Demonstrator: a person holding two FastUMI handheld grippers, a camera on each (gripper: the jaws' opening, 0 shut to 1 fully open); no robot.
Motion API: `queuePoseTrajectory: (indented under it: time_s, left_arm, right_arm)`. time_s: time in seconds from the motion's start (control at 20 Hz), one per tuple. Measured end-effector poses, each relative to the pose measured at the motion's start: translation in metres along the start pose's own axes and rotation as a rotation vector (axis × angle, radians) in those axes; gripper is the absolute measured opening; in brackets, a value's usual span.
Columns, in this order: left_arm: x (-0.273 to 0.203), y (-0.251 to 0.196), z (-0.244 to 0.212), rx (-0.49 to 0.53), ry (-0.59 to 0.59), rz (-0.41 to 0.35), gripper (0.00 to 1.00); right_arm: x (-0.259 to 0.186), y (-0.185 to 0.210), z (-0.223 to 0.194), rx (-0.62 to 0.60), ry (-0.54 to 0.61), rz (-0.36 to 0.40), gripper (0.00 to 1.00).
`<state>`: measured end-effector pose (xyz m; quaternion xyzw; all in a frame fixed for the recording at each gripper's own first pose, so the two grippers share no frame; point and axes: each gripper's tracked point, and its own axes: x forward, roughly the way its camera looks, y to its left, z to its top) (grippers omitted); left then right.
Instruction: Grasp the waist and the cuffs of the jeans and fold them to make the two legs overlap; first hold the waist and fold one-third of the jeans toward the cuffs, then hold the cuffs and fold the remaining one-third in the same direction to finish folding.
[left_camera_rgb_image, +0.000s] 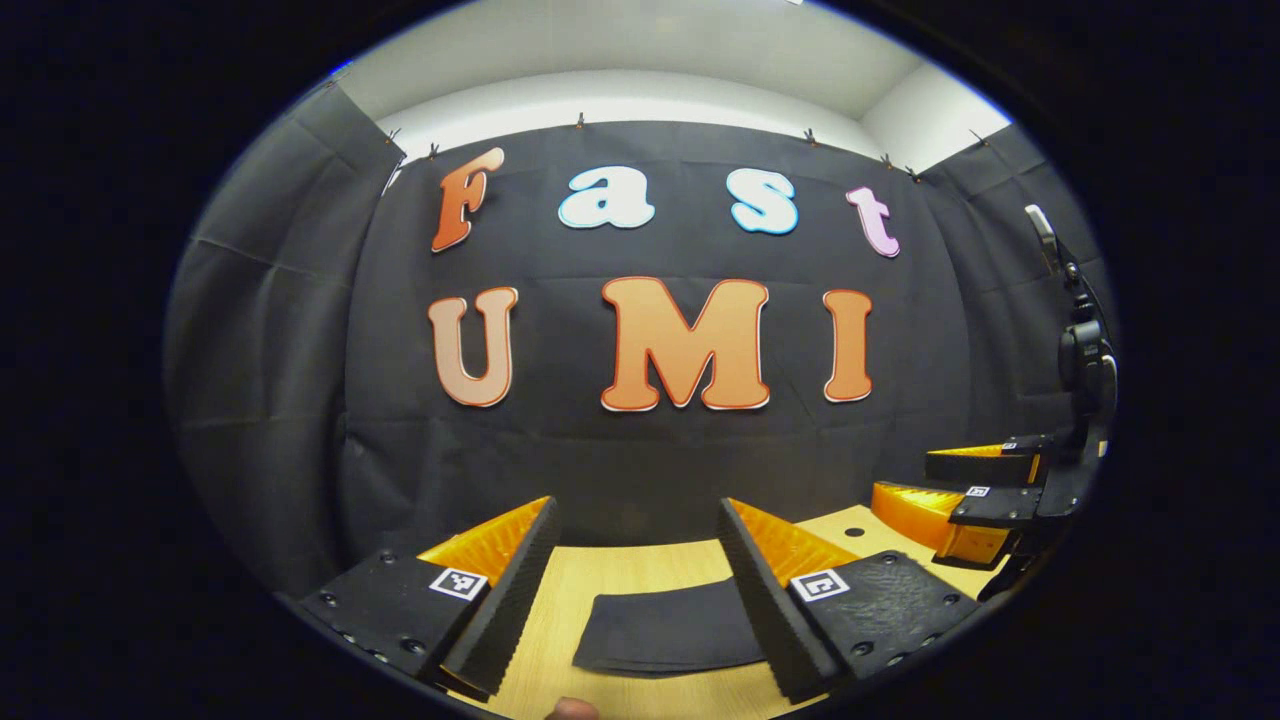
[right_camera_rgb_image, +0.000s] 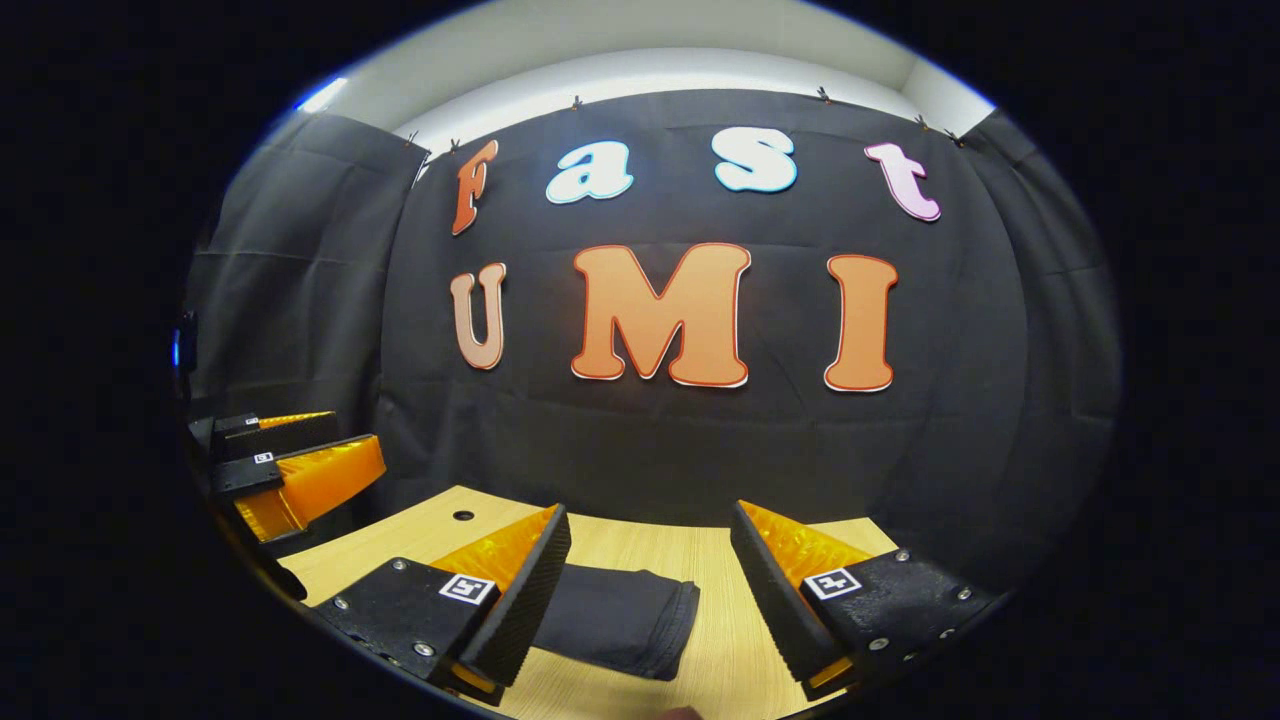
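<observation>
Near the desk's front edge lies the dark jeans, flat on the wood, seen as a compact dark shape with a straight edge in the left gripper view and a rounded folded end in the right gripper view. Above the desk, left hand-held gripper with fingers spread wide, pinching nothing, cloth visible in the gap between them. Same for the right hand-held gripper: spread apart, empty, raised off the desk, jeans partly behind its left finger. Off toward the right side of the left gripper view, the right hand-held gripper again, hovering over the desk's far corner by a small hole. Hard to tell how many folds are already made; bundle looks short and layered, so probably late in the task or finished. If a fold remains, next move calls for lowering both onto the cuff end, pinching both layers, and carrying them over evenly.
</observation>
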<state>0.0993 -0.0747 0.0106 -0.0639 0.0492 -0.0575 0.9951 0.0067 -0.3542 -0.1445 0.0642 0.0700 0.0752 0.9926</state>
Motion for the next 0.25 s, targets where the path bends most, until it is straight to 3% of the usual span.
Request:
queuePoseTrajectory:
  time_s: [0.25]
  left_arm:
    - [-0.012,0.014,-0.004,0.002,0.008,0.023,0.98]
  right_arm:
    - [-0.008,0.006,0.003,0.048,-0.003,-0.001,0.96]
